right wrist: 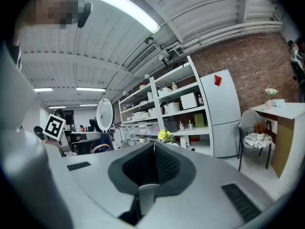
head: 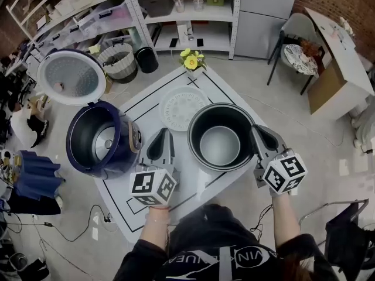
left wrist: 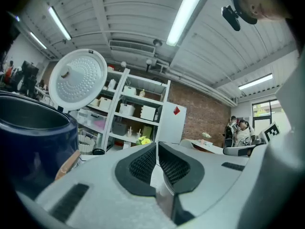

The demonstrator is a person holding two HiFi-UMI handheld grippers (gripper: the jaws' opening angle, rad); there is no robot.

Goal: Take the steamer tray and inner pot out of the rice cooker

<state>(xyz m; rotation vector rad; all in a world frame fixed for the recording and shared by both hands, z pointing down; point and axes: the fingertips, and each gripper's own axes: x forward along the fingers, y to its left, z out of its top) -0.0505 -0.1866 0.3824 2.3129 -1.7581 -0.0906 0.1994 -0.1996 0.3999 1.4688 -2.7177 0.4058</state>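
Note:
The dark inner pot [head: 221, 137] stands upright on the white table [head: 136, 116], right of the open blue rice cooker [head: 96, 139], whose cavity holds nothing. The round white steamer tray [head: 183, 107] lies flat on the table behind and between them. My left gripper [head: 165, 132] hovers between cooker and pot, shut with nothing between its pads [left wrist: 143, 163]. My right gripper [head: 256, 128] sits just off the pot's right rim, also shut and empty [right wrist: 153, 145]. The cooker's body [left wrist: 28, 137] and raised lid [left wrist: 78, 78] fill the left of the left gripper view.
A small vase of yellow flowers [head: 192, 59] stands at the table's far corner. The cooker's lid [head: 70, 76] stands open at the back left. Shelving [head: 187, 16], a woven basket [head: 117, 60] and a chair [head: 299, 45] ring the table. Cables trail on the floor at left.

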